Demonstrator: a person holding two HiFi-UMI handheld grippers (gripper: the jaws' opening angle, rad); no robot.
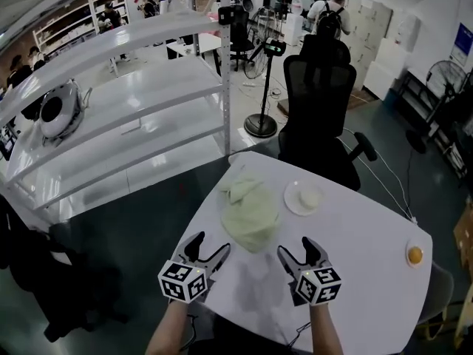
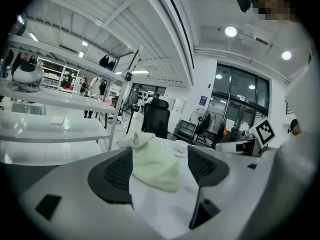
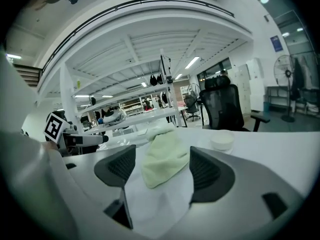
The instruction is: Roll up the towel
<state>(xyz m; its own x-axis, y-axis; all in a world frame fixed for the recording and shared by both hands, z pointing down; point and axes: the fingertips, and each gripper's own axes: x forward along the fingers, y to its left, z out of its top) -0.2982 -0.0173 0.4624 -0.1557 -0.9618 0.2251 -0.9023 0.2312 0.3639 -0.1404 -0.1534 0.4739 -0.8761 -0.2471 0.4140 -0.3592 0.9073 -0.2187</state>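
I am holding my left hand-held gripper [image 1: 209,246] and my right hand-held gripper [image 1: 295,248] side by side above the near part of the table [image 1: 369,228]. Both are standing wide open with nothing between their jaws. The towel [image 1: 251,213] is lying crumpled in a loose, pale green heap at 12 o'clock from both of them, not touching either. A plate [image 1: 304,197] is sitting just beside it at its 3 o'clock.

I judge that rolling is not yet under way and I am only lining up on the cloth. Since the heap is bunched rather than flat, the next move is likely calling for each hand-held gripper to reach toward 12 o'clock, pinch a near edge or corner, and pull the cloth out flat before any rolling, keeping clear of the plate.
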